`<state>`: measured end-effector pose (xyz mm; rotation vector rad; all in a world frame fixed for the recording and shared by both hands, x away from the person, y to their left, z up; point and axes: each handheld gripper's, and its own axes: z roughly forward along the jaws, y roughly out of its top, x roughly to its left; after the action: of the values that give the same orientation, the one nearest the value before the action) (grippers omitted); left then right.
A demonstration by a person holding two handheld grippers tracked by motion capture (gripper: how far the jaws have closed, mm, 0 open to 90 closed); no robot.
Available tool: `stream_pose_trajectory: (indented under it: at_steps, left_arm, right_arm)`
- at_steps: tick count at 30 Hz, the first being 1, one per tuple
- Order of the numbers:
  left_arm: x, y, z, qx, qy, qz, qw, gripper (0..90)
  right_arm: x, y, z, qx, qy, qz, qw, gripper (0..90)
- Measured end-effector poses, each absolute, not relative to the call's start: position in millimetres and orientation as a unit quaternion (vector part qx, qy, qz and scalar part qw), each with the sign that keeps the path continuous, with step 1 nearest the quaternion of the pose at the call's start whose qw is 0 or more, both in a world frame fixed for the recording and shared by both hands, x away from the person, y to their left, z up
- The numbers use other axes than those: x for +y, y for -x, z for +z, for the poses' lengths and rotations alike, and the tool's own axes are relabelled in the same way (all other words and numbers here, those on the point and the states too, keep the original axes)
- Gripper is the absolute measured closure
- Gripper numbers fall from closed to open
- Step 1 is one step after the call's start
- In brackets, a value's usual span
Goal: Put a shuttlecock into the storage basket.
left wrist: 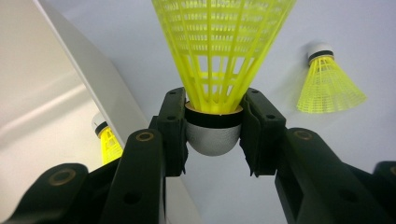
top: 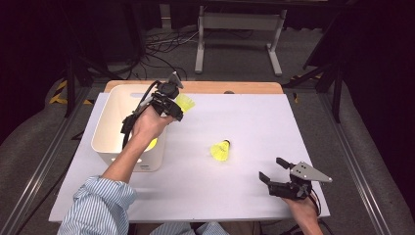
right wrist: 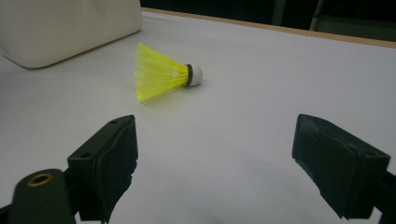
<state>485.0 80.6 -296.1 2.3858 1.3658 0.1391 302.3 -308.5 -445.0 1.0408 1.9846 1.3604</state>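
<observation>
The held shuttlecock (left wrist: 219, 70) is a bright yellow one with a ribbed, net-like plastic skirt that flares away from a rounded cap. In the left gripper view the cap looks silvery grey, with a black band and a pale ring where the skirt begins. The left gripper (left wrist: 214, 126) pinches it by that cap, one black pad on either side, so the skirt stands out past the fingertips. In the high view the same shuttlecock (top: 185, 103) hangs above the white sheet (top: 254, 122) near its far edge, just beside the far right corner of the white bin (top: 113, 128), with the left gripper (top: 177, 108) raised over the bin's right rim.

A second yellow shuttlecock (top: 220, 150) lies on its side on the sheet, roughly midway between the bin and the sheet's right edge. The right gripper view shows it (right wrist: 164, 76) with a white cap and dark band, skirt pointing towards the bin. A third shuttlecock (left wrist: 106, 140) lies inside the bin, its yellow skirt and banded cap just past the bin wall in the left gripper view.

The right gripper (top: 275, 171) rests near the sheet's near right corner, jaws spread wide with nothing between them, well apart from the lying shuttlecock.
</observation>
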Motion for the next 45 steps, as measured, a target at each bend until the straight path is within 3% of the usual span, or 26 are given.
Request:
stream_pose_trajectory:
  at_steps: [45]
  left_arm:
    - [114,-483,-278,0.508,-0.835,0.06,0.203,64.7]
  right_arm:
    - [-308,-303,-445,0.732,-0.384,0.501,0.257,14.7]
